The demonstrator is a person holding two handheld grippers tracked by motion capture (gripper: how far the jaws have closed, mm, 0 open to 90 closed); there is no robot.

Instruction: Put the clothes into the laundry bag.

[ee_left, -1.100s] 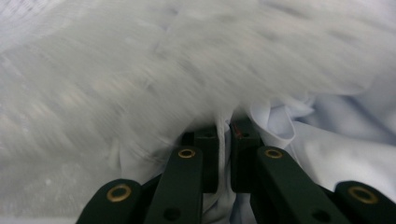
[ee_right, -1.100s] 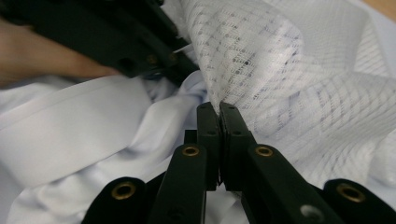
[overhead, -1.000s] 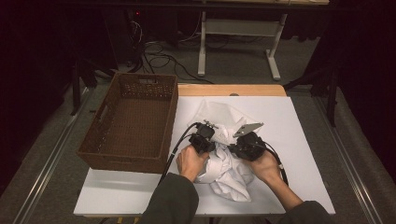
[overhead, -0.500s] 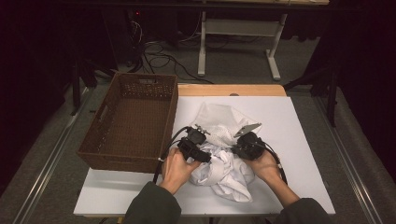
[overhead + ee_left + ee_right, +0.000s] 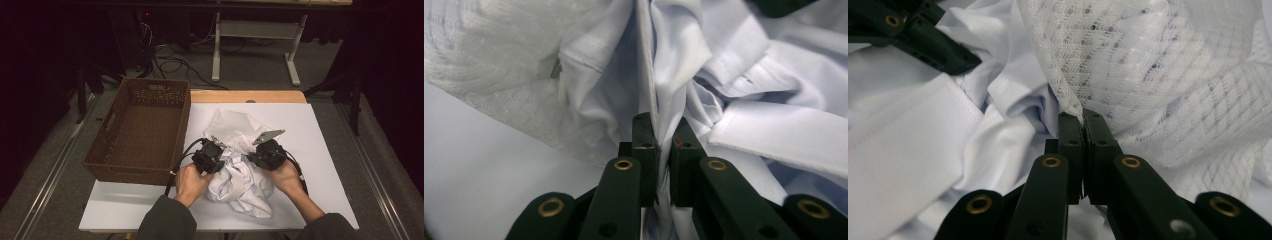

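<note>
A crumpled white shirt point(image 5: 240, 182) lies half out of a white mesh bag point(image 5: 232, 127) on the white table top point(image 5: 320, 130). My left gripper point(image 5: 217, 160) is at the shirt's left side. Its jaws have just been closing and now pinch a vertical fold of the shirt point(image 5: 674, 75) between the pads, left gripper point(image 5: 663, 127) shut. My right gripper point(image 5: 251, 160) is at the right side, right gripper point(image 5: 1083, 117) shut on the edge of the mesh bag point(image 5: 1158, 65). The shirt point(image 5: 908, 135) lies beside it, with the left gripper point(image 5: 923, 35) beyond.
An empty brown wicker basket point(image 5: 100, 167) stands on the table's left, close beside my left hand. A wooden strip point(image 5: 250, 96) runs along the far edge. Beyond the table are cables and a white desk frame point(image 5: 250, 35) on the floor.
My left hand has shifted a little to the left and toward the near edge, onto a new spot on the shirt. The right hand has stayed put on the mesh.
</note>
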